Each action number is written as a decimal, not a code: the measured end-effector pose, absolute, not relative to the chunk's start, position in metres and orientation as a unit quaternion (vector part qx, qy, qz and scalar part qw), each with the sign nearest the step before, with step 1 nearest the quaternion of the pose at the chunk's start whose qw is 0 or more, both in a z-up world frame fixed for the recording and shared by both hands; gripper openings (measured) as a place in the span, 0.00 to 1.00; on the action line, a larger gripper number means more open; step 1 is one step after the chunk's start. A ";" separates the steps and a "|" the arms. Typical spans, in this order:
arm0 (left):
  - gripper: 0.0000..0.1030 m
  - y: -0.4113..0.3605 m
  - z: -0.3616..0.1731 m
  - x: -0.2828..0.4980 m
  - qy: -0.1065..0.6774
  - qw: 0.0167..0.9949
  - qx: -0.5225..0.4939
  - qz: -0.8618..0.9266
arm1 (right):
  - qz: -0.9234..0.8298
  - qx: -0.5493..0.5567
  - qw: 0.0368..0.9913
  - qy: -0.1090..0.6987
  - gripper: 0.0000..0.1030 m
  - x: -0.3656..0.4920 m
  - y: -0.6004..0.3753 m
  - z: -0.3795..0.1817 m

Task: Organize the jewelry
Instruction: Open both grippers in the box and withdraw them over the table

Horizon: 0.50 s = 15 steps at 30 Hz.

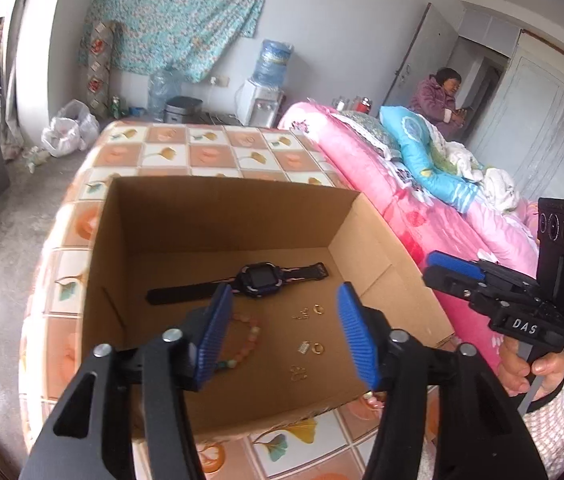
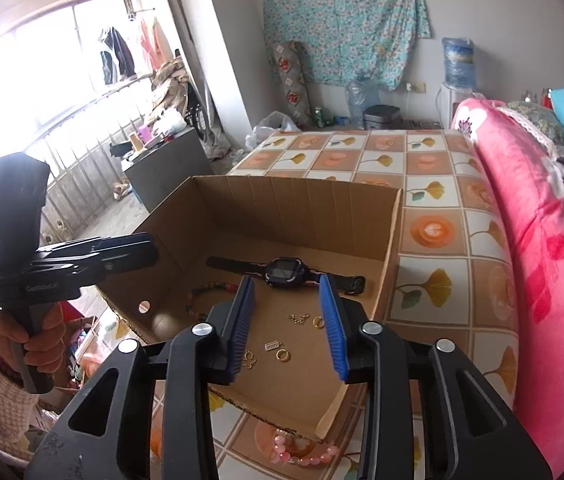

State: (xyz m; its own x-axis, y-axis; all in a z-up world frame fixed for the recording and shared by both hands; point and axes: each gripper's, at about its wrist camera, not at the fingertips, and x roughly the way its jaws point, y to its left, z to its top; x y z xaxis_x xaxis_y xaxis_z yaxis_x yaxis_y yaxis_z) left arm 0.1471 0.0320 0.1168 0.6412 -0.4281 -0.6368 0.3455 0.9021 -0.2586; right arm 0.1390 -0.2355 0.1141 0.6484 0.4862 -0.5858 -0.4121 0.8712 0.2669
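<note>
An open cardboard box (image 1: 217, 216) (image 2: 290, 200) stands on the tiled tablecloth. Inside lie a black smartwatch (image 1: 257, 280) (image 2: 286, 270), a beaded bracelet (image 1: 247, 344) (image 2: 201, 292), gold rings (image 1: 318, 309) (image 2: 282, 355) and small gold charms (image 1: 298, 373) (image 2: 249, 359). My left gripper (image 1: 286, 332) is open and empty above the box's near side. My right gripper (image 2: 288, 326) is open and empty over the rings; it also shows in the left wrist view (image 1: 454, 268) beyond the box's right wall. A pink bead bracelet (image 2: 302, 454) lies on the table outside the box, in front of it.
The table (image 2: 434, 232) has a floral tiled cloth. A bed with a pink blanket (image 2: 542, 216) runs along the right. A person (image 1: 442, 96) sits at the far end of the bed. A water dispenser (image 1: 265, 92) and bottles stand by the back wall.
</note>
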 end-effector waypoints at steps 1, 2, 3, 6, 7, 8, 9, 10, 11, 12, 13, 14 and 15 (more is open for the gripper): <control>0.69 0.040 0.120 0.141 0.357 0.913 -0.051 -0.193 | 0.237 0.061 0.908 0.340 0.44 0.138 -0.239 0.113; 0.73 0.049 0.122 0.136 0.349 0.920 -0.048 -0.169 | 0.226 0.068 0.909 0.342 0.48 0.137 -0.242 0.110; 0.79 0.058 0.123 0.132 0.342 0.927 -0.048 -0.146 | 0.219 0.079 0.908 0.349 0.49 0.136 -0.245 0.105; 0.86 0.089 0.115 0.129 0.339 0.938 -0.057 -0.055 | 0.220 0.121 0.890 0.380 0.51 0.139 -0.251 0.088; 0.87 0.099 0.110 0.132 0.346 0.935 -0.068 -0.028 | 0.221 0.131 0.884 0.391 0.52 0.140 -0.252 0.082; 0.87 0.109 0.104 0.135 0.354 0.931 -0.083 -0.009 | 0.221 0.137 0.878 0.402 0.52 0.140 -0.252 0.077; 0.87 0.119 0.096 0.139 0.369 0.923 -0.106 0.005 | 0.220 0.143 0.871 0.414 0.52 0.142 -0.252 0.070; 0.87 0.127 0.088 0.143 0.387 0.913 -0.131 0.007 | 0.221 0.147 0.866 0.424 0.52 0.143 -0.253 0.065; 0.87 0.132 0.080 0.148 0.403 0.901 -0.158 0.000 | 0.221 0.149 0.861 0.433 0.52 0.144 -0.253 0.060; 0.87 0.138 0.070 0.152 0.418 0.888 -0.192 -0.005 | 0.220 0.154 0.856 0.442 0.52 0.145 -0.254 0.055; 0.87 0.140 0.062 0.153 0.428 0.876 -0.221 -0.008 | 0.225 0.164 0.851 0.445 0.54 0.146 -0.257 0.052; 0.87 0.141 0.054 0.156 0.440 0.864 -0.244 -0.019 | 0.233 0.173 0.846 0.448 0.54 0.146 -0.259 0.050; 0.87 0.140 0.046 0.158 0.451 0.853 -0.261 -0.025 | 0.239 0.179 0.840 0.453 0.54 0.148 -0.260 0.049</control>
State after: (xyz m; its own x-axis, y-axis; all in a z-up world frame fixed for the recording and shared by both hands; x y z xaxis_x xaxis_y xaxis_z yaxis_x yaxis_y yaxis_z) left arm 0.1580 0.1401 0.0460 0.5913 -0.2781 -0.7570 -0.1929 0.8626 -0.4676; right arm 0.1481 -0.2600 0.0493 0.4759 0.5641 -0.6748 -0.2395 0.8213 0.5177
